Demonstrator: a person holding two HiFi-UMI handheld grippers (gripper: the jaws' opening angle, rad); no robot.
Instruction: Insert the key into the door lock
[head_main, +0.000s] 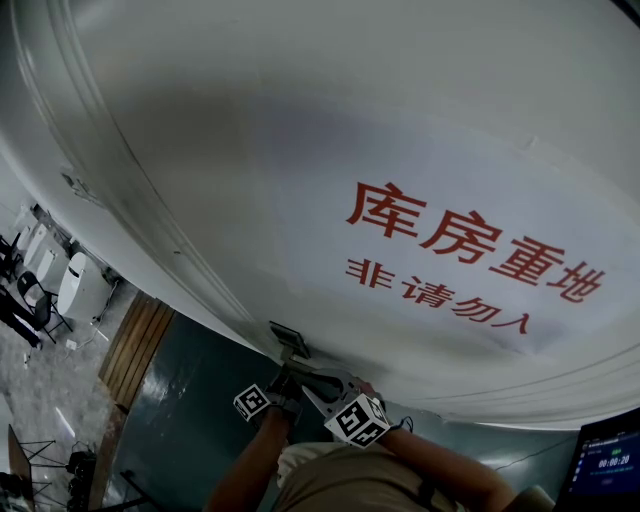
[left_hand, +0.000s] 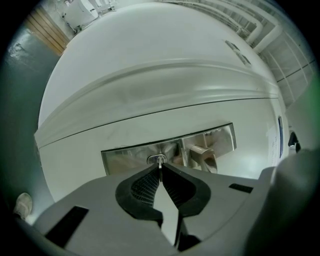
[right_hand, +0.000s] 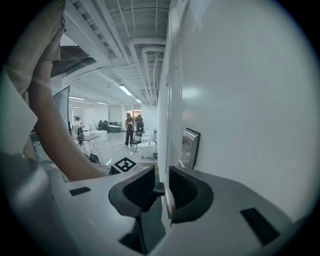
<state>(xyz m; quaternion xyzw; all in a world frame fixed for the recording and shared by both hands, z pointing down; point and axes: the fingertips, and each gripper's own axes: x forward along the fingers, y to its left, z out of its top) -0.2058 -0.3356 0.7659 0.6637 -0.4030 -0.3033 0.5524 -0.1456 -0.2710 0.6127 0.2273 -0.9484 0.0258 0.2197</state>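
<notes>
We have the key (left_hand: 159, 161) pinched in the left gripper (left_hand: 160, 170), whose jaws are drawn almost together on its thin blade. Only a short length shows past the pad tips. The lock lies dead ahead of those tips: the oval lock cylinder (left_hand: 151, 159) sits in the steel lock plate (left_hand: 125, 157), which is mounted close to the free edge of the white door (left_hand: 150, 75), with the door handle (left_hand: 205, 154) just beside the cylinder on the same plate. The key's long axis runs along the line the gripper points, straight into the door face, and we see the blade edge-on, meeting the cylinder at its middle. We judge the tip to be at the mouth of the keyway or just inside it, though we cannot tell how deep it sits or how the slot itself is turned. So the coming move looks to us like a straight push along that axis, keeping the blade square to the plate. The right gripper (right_hand: 161, 187) is off to one side, looking along the door face toward the plate, its jaws a little apart with nothing we can make out between them. The left is clearly the nearer one to the lock.
</notes>
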